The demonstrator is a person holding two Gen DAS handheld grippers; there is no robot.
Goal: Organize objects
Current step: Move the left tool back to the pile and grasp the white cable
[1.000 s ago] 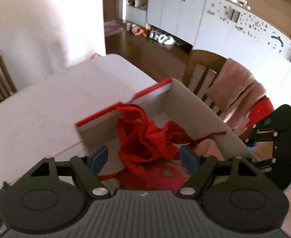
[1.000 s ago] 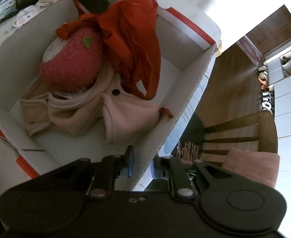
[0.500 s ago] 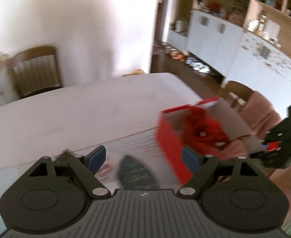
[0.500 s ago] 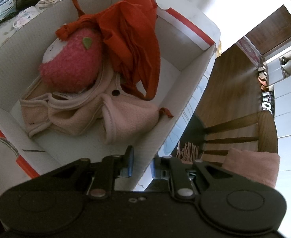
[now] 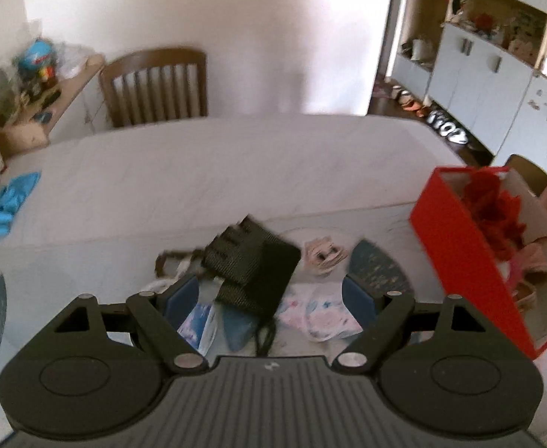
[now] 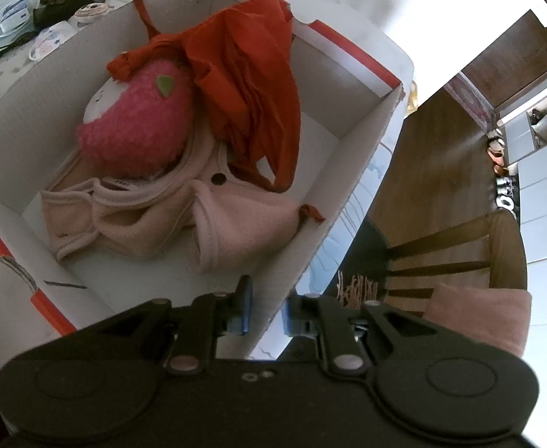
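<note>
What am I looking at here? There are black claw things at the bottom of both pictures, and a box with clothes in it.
Those claws are handheld two-finger grippers, one in each of a person's hands, each with a camera looking along its fingers. The left gripper is open and empty above a black glove and small cloth items on the table. The right gripper is shut on the wall of the red-and-white box. Inside the box lie a pink plush toy, a red cloth and a pale pink garment.

Box right of glove, probably on table
</note>
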